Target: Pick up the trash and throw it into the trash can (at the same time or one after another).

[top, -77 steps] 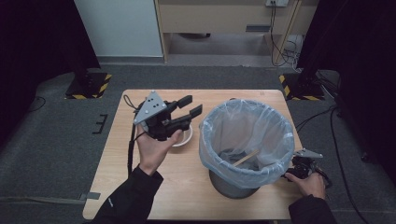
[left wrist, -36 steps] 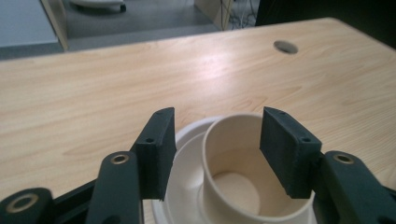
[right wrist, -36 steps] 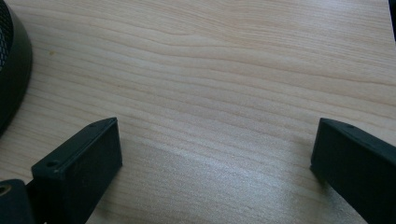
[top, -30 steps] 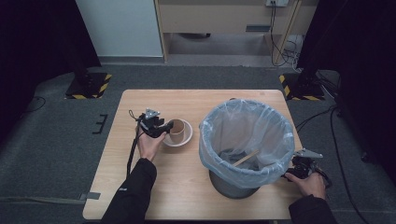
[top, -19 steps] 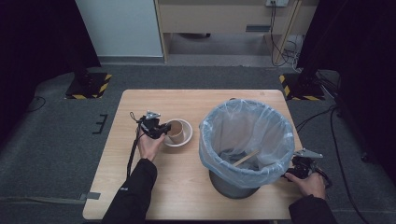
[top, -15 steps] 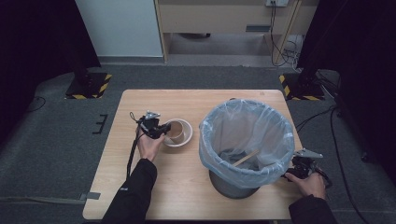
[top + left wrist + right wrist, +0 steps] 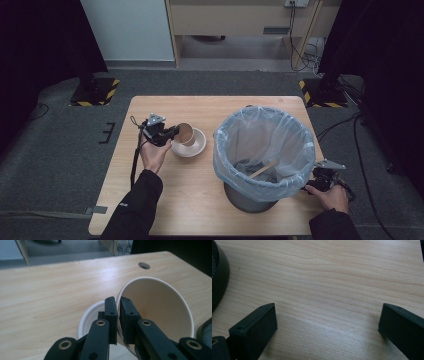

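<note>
A brown paper cup (image 7: 186, 134) (image 7: 160, 312) tilts on its side above a white bowl (image 7: 192, 148) (image 7: 88, 317) on the wooden table (image 7: 200, 195). My left gripper (image 7: 172, 134) (image 7: 118, 312) is shut on the cup's rim, one jaw inside and one outside. Its jaws have just been closing on that rim. My right gripper (image 7: 320, 181) (image 7: 327, 322) rests low at the table's right edge, beside the bin, with its jaws wide apart over bare wood and nothing between them.
A dark mesh bin (image 7: 250, 197) (image 7: 218, 275) lined with a clear plastic bag (image 7: 260, 145) stands right of the bowl; a wooden stick (image 7: 262, 169) lies inside. A cable hole (image 7: 144, 265) is cut in the tabletop near its far edge.
The left gripper lowered to the bowl, closed on the cup's rim and has lifted and tipped the cup. The right hand has stayed put.
</note>
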{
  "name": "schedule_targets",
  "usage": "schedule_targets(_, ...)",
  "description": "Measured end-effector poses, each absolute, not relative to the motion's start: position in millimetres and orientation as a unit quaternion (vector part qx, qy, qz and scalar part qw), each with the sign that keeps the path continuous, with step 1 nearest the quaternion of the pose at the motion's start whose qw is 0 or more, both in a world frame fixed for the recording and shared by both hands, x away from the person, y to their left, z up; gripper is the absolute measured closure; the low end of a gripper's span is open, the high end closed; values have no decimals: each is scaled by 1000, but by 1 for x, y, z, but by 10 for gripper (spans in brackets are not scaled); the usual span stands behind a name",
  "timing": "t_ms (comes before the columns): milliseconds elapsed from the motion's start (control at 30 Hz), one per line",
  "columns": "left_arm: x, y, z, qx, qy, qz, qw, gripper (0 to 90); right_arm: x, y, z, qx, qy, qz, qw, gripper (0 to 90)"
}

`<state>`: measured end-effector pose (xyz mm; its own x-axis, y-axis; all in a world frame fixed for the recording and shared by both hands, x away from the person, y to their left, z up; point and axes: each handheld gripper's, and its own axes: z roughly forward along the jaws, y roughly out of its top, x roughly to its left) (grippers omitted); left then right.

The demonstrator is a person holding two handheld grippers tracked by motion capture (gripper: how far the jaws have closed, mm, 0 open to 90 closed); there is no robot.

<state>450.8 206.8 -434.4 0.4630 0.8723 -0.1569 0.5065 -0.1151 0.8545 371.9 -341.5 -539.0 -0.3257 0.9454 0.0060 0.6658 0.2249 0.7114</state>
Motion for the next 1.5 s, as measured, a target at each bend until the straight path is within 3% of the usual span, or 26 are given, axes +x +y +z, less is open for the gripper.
schedule_targets(400,414,215,-390,706,432,213,519,845,372,-341,-539,537,751,315,222,20)
schedule_targets(867,380,239,-329,635,394,241,619,845,372,-341,-539,536,751,315,220,20)
schedule_targets(1500,348,224,-294,603,327,247,685,845,372,-341,-539,536,751,315,220,20)
